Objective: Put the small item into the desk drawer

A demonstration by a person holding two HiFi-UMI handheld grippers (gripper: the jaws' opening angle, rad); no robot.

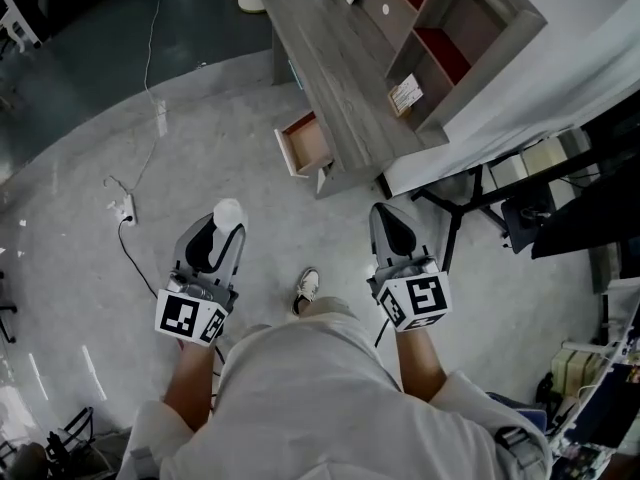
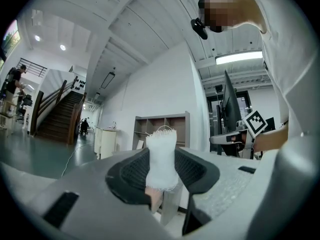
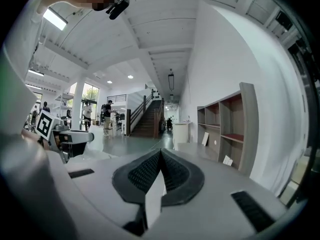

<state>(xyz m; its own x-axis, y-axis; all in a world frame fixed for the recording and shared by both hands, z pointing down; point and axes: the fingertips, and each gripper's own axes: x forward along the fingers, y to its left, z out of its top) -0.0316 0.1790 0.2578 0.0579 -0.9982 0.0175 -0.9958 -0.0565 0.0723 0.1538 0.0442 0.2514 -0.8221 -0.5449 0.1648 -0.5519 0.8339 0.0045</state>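
Left gripper: my left gripper point(image 1: 226, 226), a grey two-jaw tool with a black-and-white marker cube, sits at lower left of the head view. Its jaws are partly apart and clamped on an object.
Held item: a small white item of frayed, fuzzy fabric point(image 2: 162, 159) stands upright between the black ribbed pads at the centre of the left gripper view. In the head view it shows as a pale blob at the jaw tips.
Right gripper: my matching grey right gripper point(image 3: 160, 170) has its pads pressed together with nothing between them. In the head view it sits at lower right of centre.
Drawer: a small pale wooden drawer with a grey front point(image 1: 308, 145) is pulled open from the desk edge, just above the middle of the head view. Its inside looks bare.
Desk: a long grey wood-grain desk point(image 1: 340, 58) runs diagonally across the upper centre, with a grey shelf unit with red-lined compartments point(image 1: 450, 38) at upper right.
Item relative to drawer: the item is well apart from the drawer, below and left of it in the frame, over bare grey floor point(image 1: 80, 268).
Done: the item is picked up and the drawer is open.
Left to do: I judge that carrying the item to the drawer, releasing it inside and perhaps closing the drawer remain.
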